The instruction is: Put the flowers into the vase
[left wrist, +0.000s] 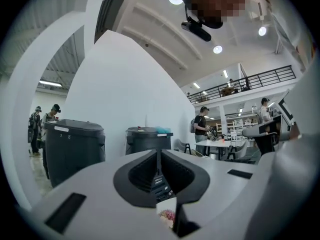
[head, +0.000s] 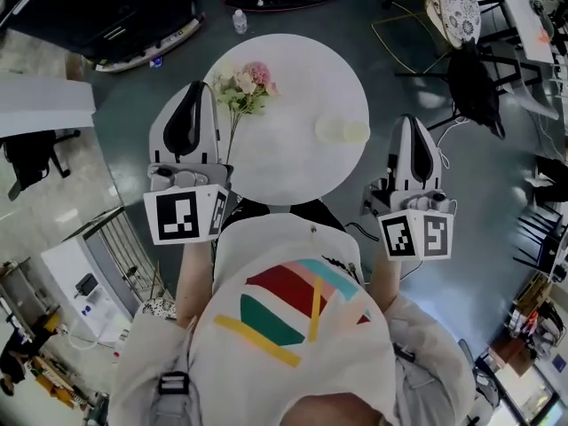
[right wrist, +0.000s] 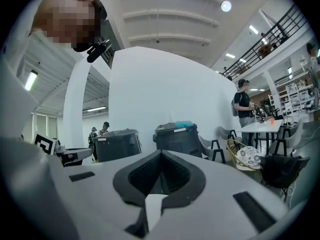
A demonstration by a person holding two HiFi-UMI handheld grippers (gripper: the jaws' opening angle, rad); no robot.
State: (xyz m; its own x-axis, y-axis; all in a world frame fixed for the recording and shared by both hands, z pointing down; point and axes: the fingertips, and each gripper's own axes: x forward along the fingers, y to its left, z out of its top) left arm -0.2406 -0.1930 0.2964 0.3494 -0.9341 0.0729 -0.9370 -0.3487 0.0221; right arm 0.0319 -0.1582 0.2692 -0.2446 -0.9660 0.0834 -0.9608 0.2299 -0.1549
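A small bunch of pink and white flowers point(head: 245, 87) with a long green stem lies on the left part of the round white table point(head: 293, 171). A pale, squat vase point(head: 343, 131) rests on the table's right side. My left gripper point(head: 197, 87) hovers at the table's left edge, just left of the stem, with its jaws shut and nothing in them. Below the jaws in the left gripper view point(left wrist: 158, 151), a bit of the flowers point(left wrist: 167, 215) peeks through. My right gripper point(head: 408, 121) hangs off the table's right edge, right of the vase, shut and empty point(right wrist: 161, 152).
A water bottle point(head: 239, 21) stands on the floor beyond the table. A wicker chair point(head: 454, 11) and a black chair point(head: 475, 82) sit to the far right. Dark bins point(left wrist: 74, 146) and standing people point(right wrist: 243, 109) are ahead by a white wall.
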